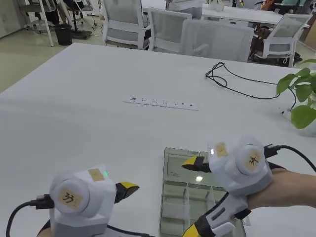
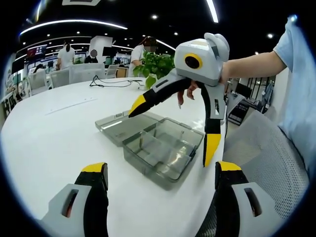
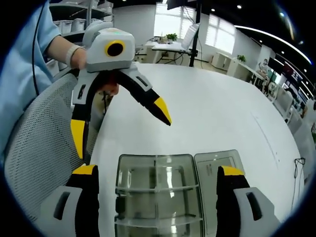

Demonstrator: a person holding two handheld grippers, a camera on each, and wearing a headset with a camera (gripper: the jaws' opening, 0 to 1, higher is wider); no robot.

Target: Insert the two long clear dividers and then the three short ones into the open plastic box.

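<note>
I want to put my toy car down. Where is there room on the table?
The widest bare patch of table lies between the power strip and the left gripper. More bare room sits beyond the strip, left of the black cable. It is crowded around the box, under the right gripper, and by the plant.

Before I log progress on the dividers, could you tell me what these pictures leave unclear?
Head view: the right gripper covers part of the plastic box; the bottom edge cuts off its near end.
Right gripper view: the bottom edge cuts it too.
The dividers: clear on clear, count uncertain.
</note>
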